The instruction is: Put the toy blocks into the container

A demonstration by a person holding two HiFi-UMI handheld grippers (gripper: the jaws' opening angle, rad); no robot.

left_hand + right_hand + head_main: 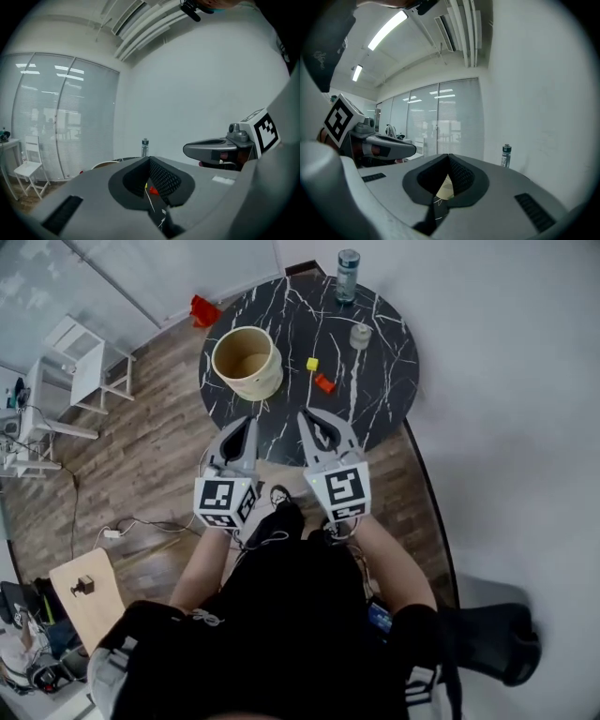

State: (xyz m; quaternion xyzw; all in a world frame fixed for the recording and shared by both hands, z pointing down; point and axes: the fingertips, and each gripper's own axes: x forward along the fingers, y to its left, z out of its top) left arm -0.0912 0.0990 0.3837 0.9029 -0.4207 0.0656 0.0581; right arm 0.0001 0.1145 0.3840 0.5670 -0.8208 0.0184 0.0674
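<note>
Head view: my left gripper (247,425) and right gripper (308,418) hang over the near table edge. Container (247,362) stands upright, mouth up, on the left of the round black marble table (380,390). Yellow block (312,364) and red block (324,383) lie just right of it, the red one's long axis running far-left to near-right. Wood floor (141,465), white wall.

Left gripper view: tongs pressed together, empty, blocks beyond.

Right gripper view: tongs pressed together, empty, container beyond, blinds (457,117) behind.

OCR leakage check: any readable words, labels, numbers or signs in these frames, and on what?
No text is legible.
Water bottle label: too small to read.
Black shirt print: too small to read.
Marker cubes: square patterns only, no letters.
</note>
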